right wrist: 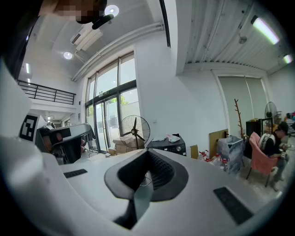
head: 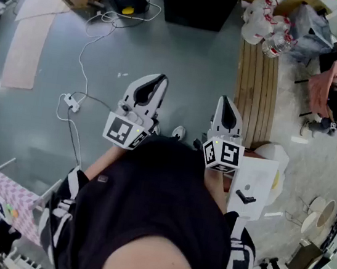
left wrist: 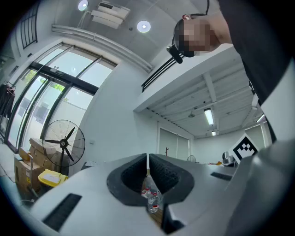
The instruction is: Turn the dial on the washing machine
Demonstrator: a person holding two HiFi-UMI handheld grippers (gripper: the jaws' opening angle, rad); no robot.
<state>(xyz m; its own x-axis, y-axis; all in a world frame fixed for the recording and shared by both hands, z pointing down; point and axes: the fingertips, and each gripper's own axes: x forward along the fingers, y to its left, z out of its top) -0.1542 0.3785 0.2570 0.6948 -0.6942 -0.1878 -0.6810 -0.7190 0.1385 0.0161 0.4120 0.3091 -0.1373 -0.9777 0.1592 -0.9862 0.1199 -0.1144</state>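
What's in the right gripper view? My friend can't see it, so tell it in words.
The right gripper, jaws shut with nothing between them, points across a big bright room toward a dark washing machine against the white wall. A standing fan is just left of the machine, and a person sits far right.
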